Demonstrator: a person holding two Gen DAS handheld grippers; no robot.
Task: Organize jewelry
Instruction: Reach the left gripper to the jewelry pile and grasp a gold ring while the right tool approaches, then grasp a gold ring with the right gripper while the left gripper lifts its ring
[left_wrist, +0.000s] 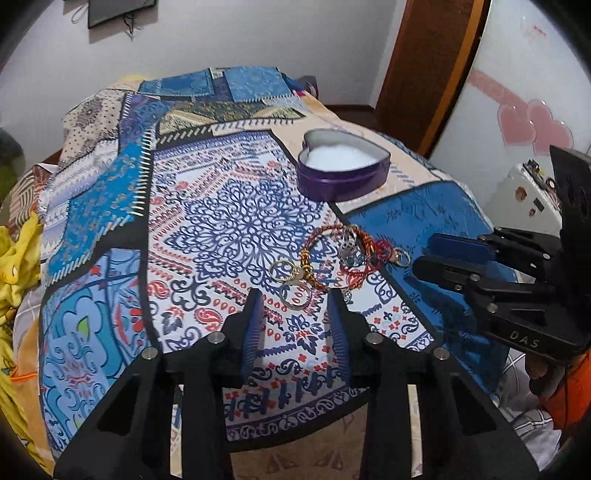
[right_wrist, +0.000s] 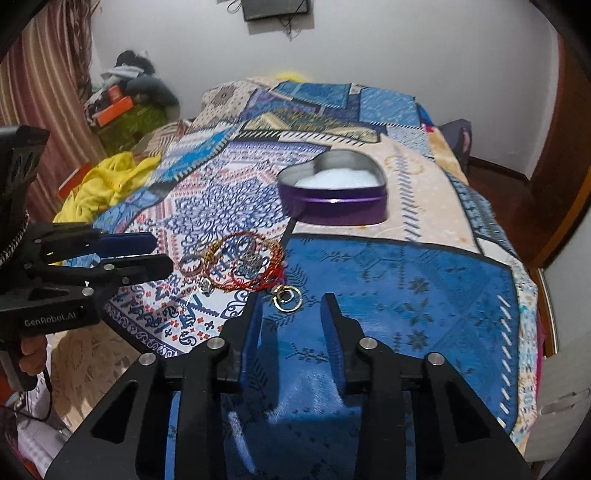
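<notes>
Left gripper (left_wrist: 295, 295): fingers partly spread, nothing between them, tips just short of the silver ring (left_wrist: 294, 295) on the cloth. Right gripper (right_wrist: 291, 299): fingers also partly spread, empty, tips just short of the gold ring (right_wrist: 287, 297). Neither pad touches metal as far as the views show.

Jewelry pile (left_wrist: 332, 254) sits between the two grippers on the patterned bedspread (left_wrist: 184, 206): red-and-gold bangle (left_wrist: 325, 251), red thread bracelet (right_wrist: 266, 273), a few rings, some silver charm pieces tangled in the middle; can't separate them all. Heart-shaped purple tin (left_wrist: 343, 173), lid off, white padding inside, stands beyond the pile, apart from it.

Step in hand, my read: approach and pick a first piece, one per gripper. Nothing in the tin yet, so the task is at the very start.

To do it well: take the loose outer rings first, not the tangled core. Straddle the ring's band with one finger inside the loop, one outside, and press into the soft cloth a bit so the pads get under it. Lift slow; threads may drag neighbours along. Watch the two grippers don't collide over the pile.
</notes>
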